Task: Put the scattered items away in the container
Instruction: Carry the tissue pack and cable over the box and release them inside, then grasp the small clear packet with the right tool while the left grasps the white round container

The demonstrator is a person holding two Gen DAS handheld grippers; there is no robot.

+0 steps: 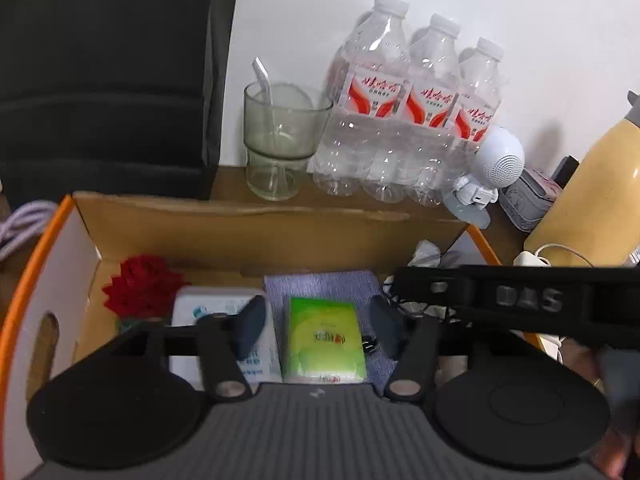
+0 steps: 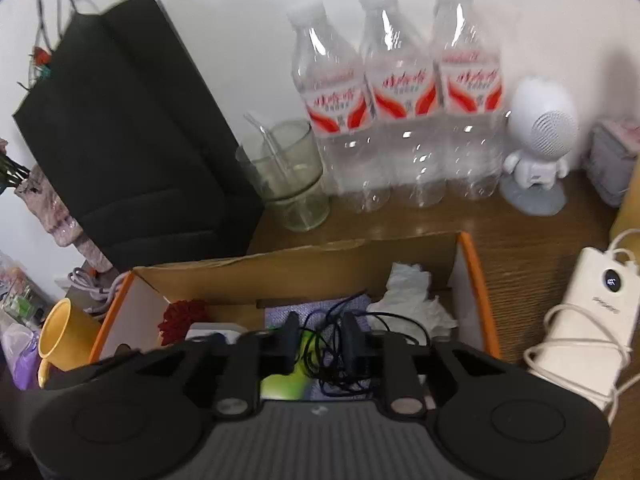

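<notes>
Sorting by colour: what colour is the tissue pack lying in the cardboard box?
Bright green, seen best in the left wrist view: the tissue pack lies on a blue-grey cloth.

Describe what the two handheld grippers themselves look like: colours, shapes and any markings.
In both wrist views the left gripper and right gripper look alike: a ribbed dark grey base, two round black discs at its sides, black linkage arms with silver pivot pins, and two dark paddle-shaped fingers. The left view also shows a black bar with raised letters, DAS, apparently the right gripper's body.

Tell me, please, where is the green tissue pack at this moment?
In the left wrist view, the green tissue pack lies in the cardboard box, on a purple cloth, right of a white box.
</notes>
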